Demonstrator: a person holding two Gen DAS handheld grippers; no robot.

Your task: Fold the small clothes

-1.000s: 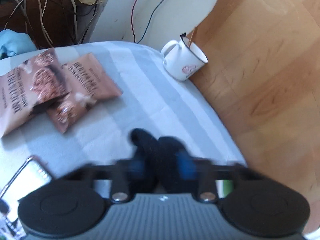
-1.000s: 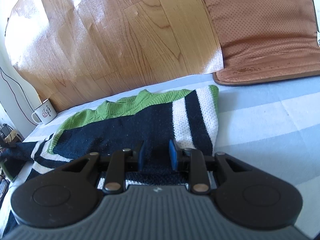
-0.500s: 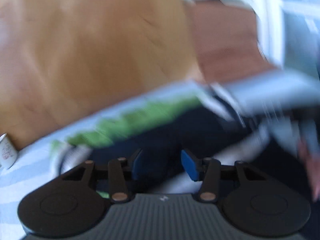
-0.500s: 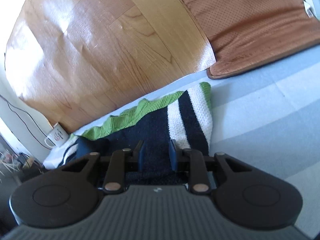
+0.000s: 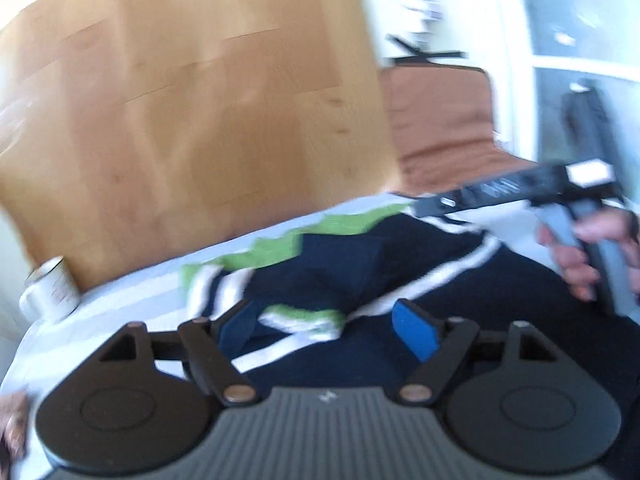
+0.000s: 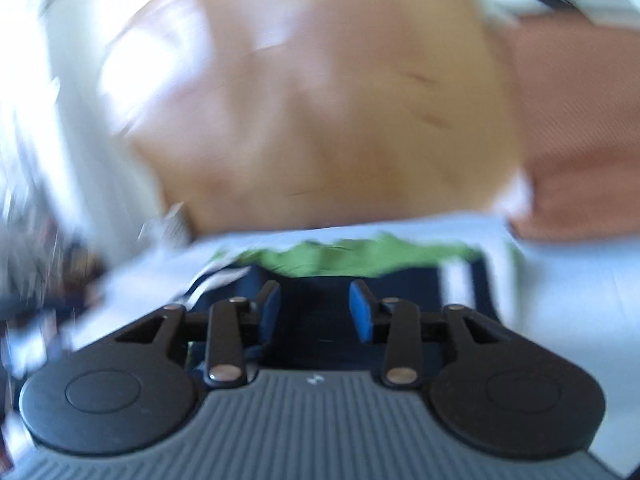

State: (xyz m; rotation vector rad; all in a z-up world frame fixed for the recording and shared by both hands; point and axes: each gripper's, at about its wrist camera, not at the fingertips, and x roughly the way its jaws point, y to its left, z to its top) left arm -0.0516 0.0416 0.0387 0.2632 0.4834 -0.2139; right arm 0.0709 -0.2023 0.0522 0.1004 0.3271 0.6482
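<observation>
On the far left a mug (image 5: pixel 50 292) stands just beside the bed (image 5: pixel 132 300); its contents are hidden. The sweater (image 5: pixel 340 264) lies folded there. Left gripper (image 5: pixel 326 330) and right gripper (image 6: pixel 314 310) are both opening, nothing pinched. The loose sleeve could slide open if the pads snag the knit

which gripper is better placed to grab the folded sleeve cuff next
Left, probably. The left gripper has its jaws opening right over the green-and-white cuff of the sweater, nothing pinched. The right gripper, jaws also opening, faces plain navy body near the green hem.
</observation>
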